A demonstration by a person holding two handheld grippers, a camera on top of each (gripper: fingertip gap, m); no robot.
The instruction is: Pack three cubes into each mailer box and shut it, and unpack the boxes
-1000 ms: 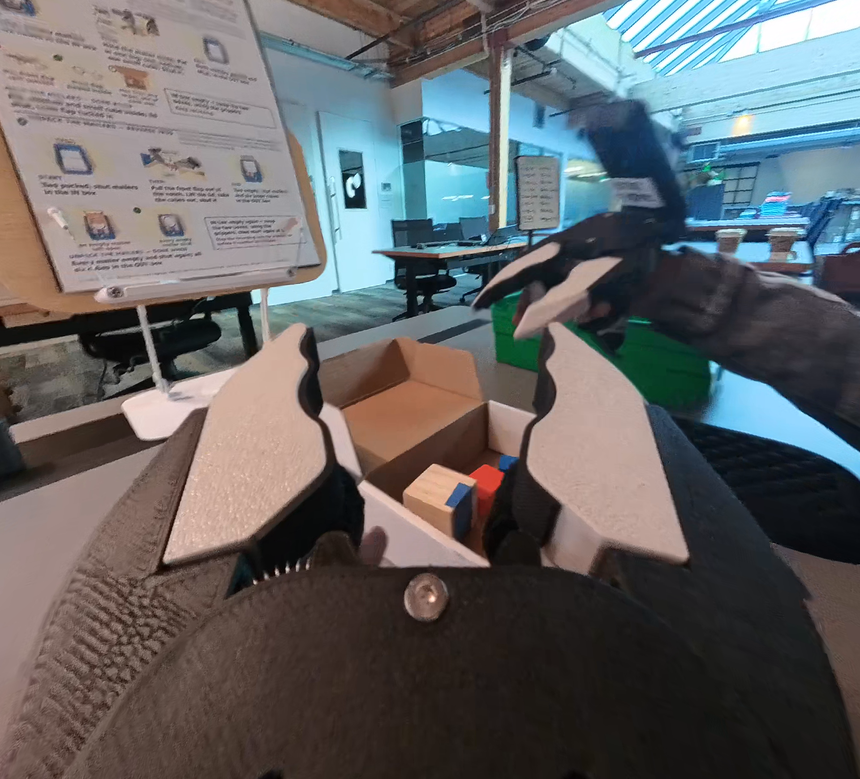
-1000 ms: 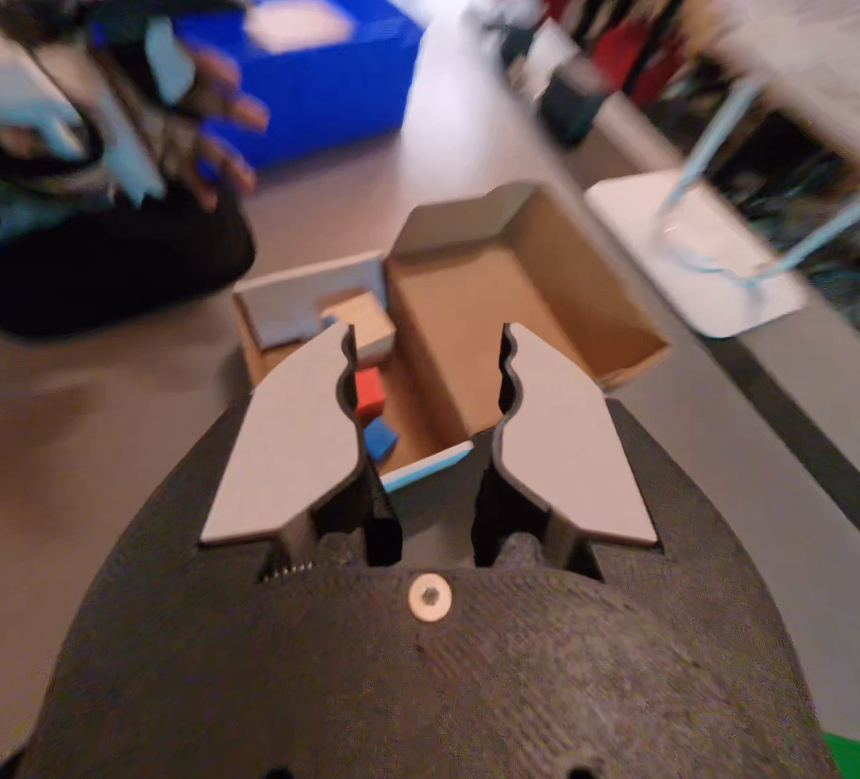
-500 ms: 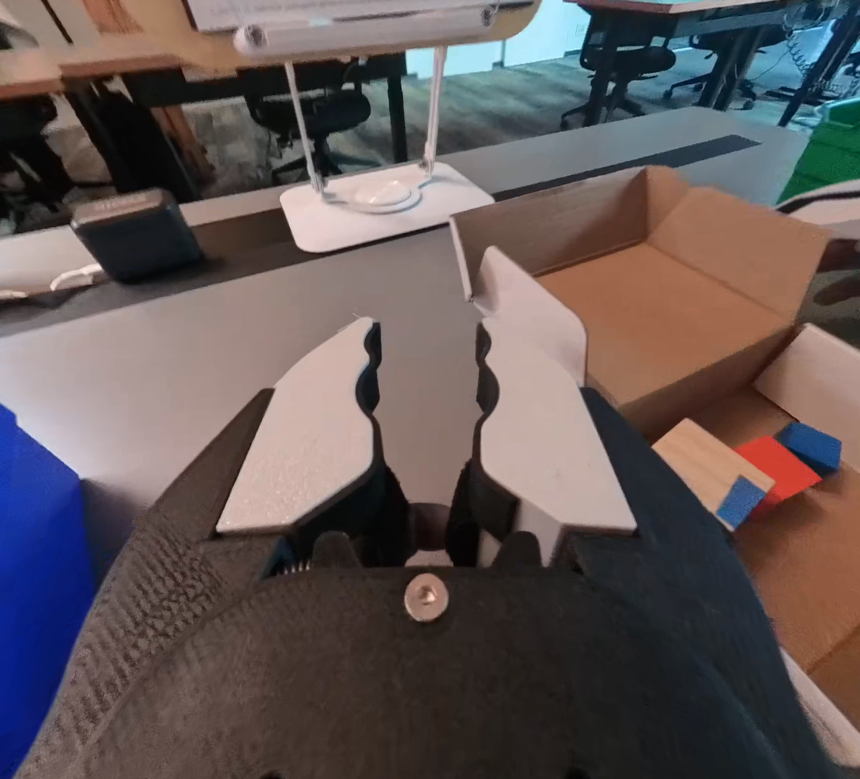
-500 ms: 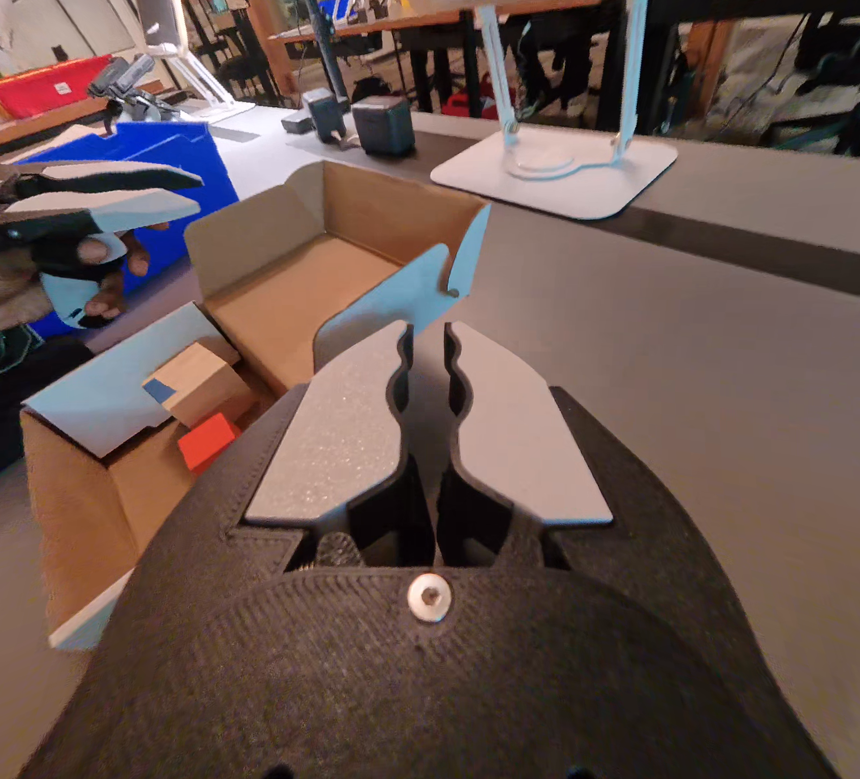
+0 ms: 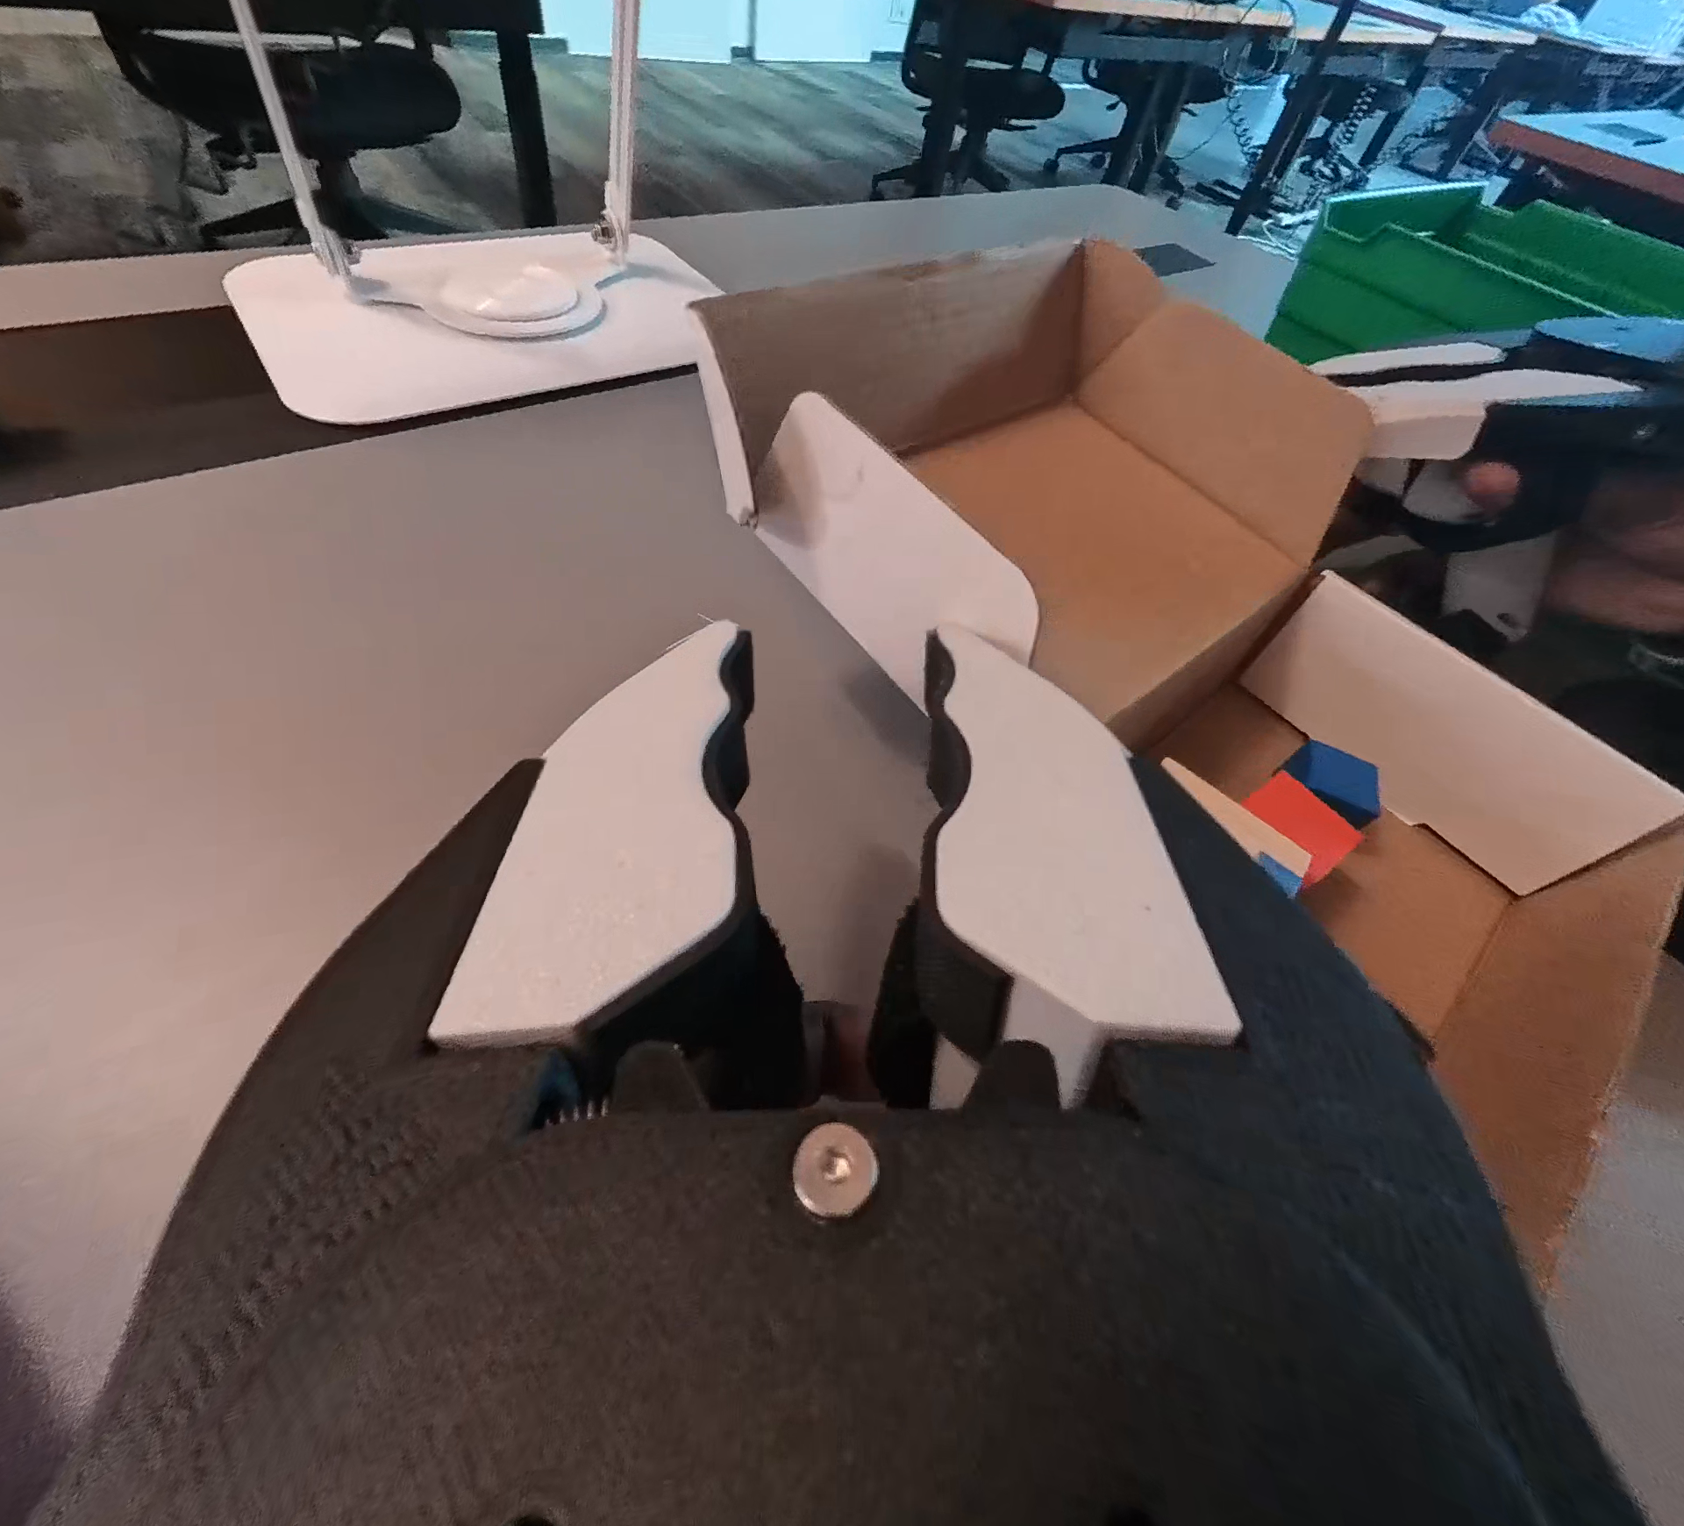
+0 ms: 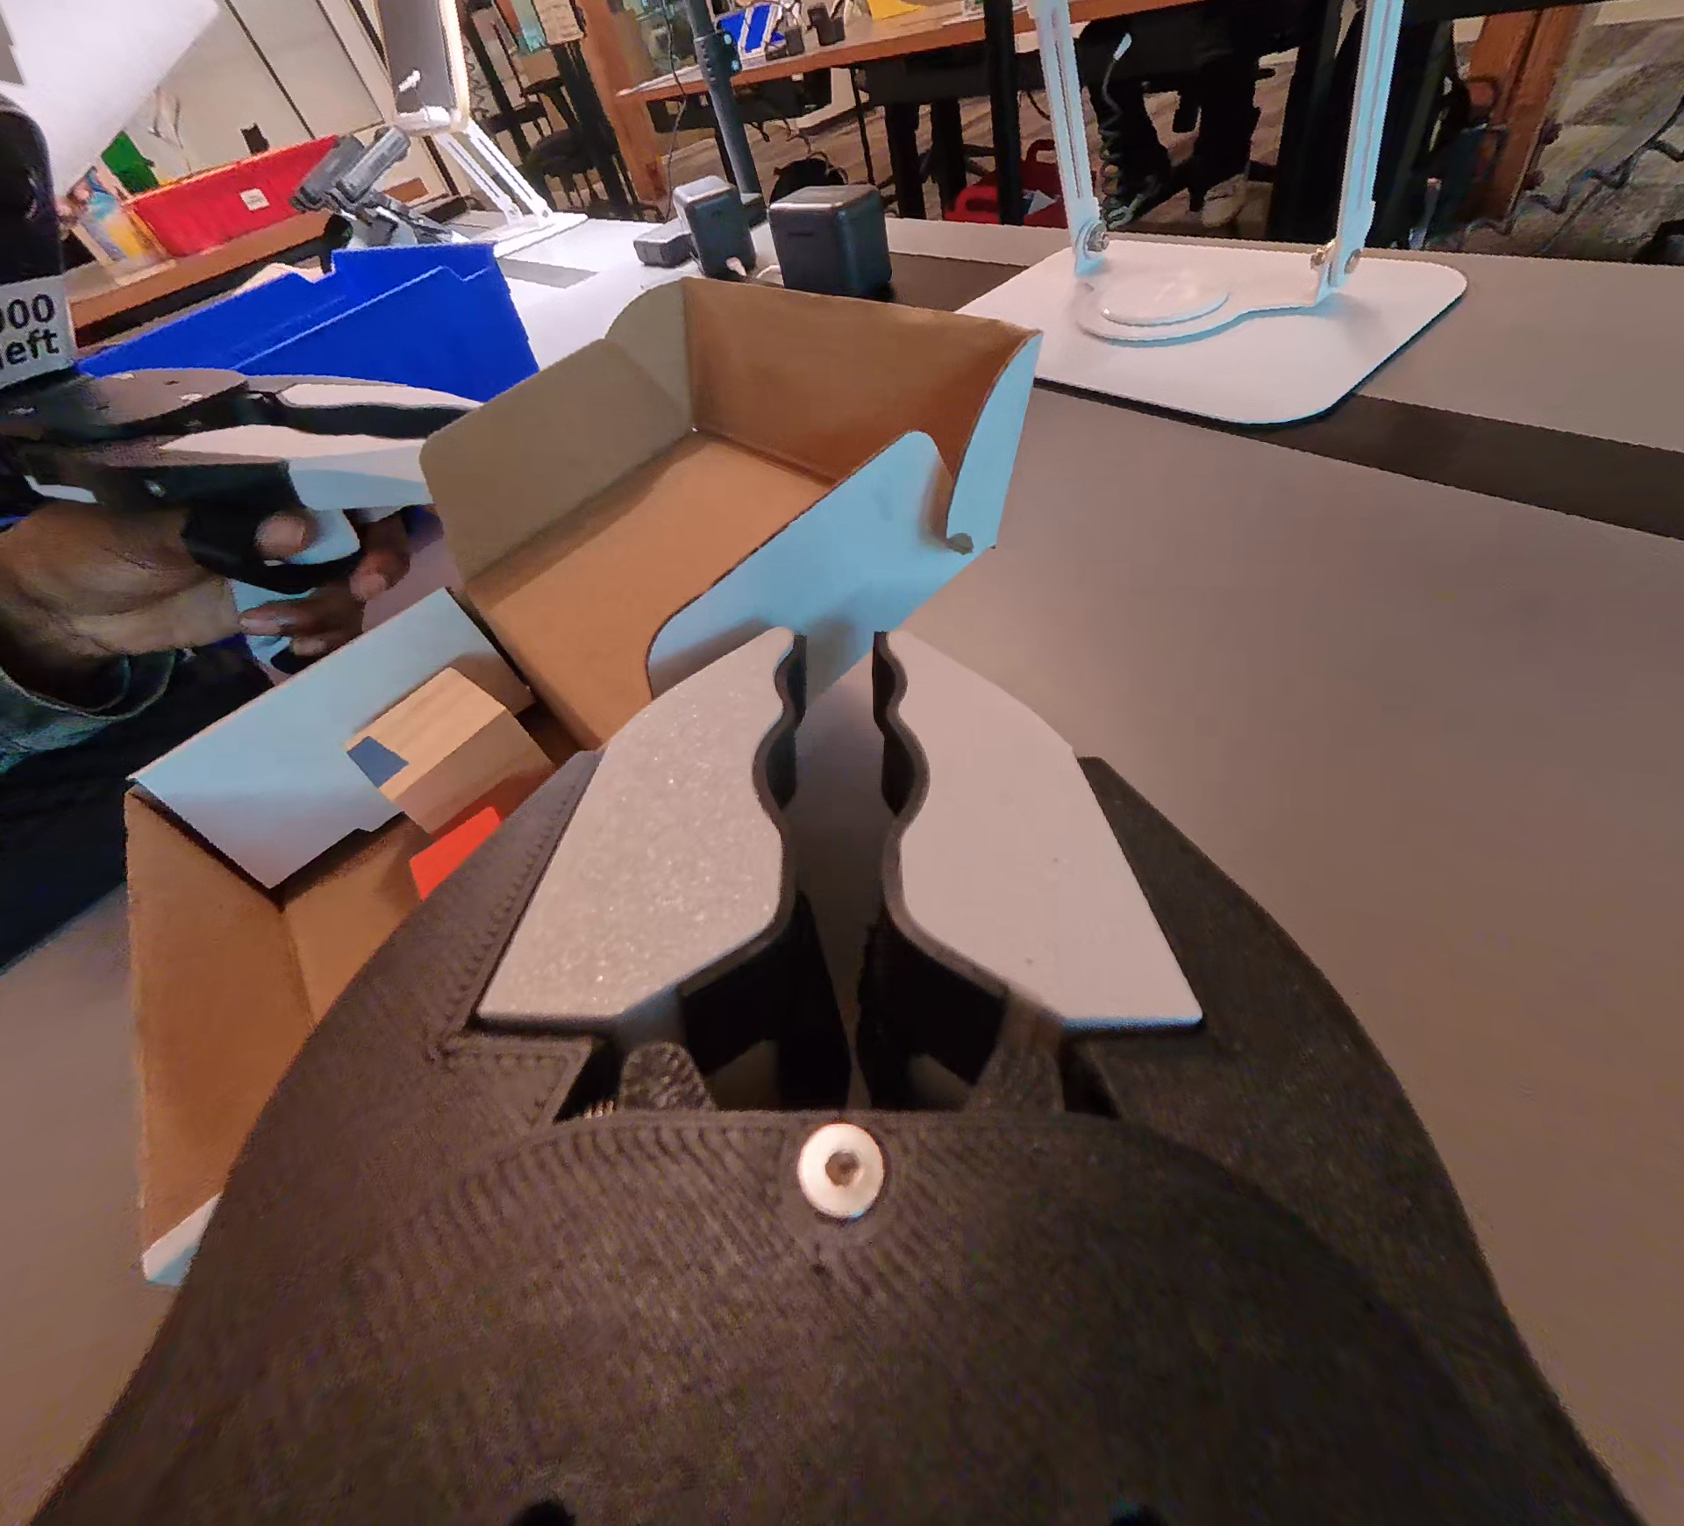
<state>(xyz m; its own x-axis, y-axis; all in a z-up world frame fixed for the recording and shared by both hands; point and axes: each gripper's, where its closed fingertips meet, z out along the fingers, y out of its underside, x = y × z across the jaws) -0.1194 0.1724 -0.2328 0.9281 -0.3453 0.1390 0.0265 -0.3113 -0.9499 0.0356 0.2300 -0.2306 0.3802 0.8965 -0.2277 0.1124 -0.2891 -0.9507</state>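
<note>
Mailer box [image 5: 1093, 480] open between both grippers, cubes [image 5: 1312, 826] inside. Left gripper [image 5: 838, 653] and right gripper [image 6: 836, 644] both parted, empty, flanking lid, likely to fold it shut.

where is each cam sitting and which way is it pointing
Left wrist view: on the left gripper, left of the open cardboard mailer box, facing the green plastic bin; the right gripper shows.
Right wrist view: on the right gripper, right of the box, facing the blue plastic bin; the left gripper and hand show.
Shared: box, white stand base.
</note>
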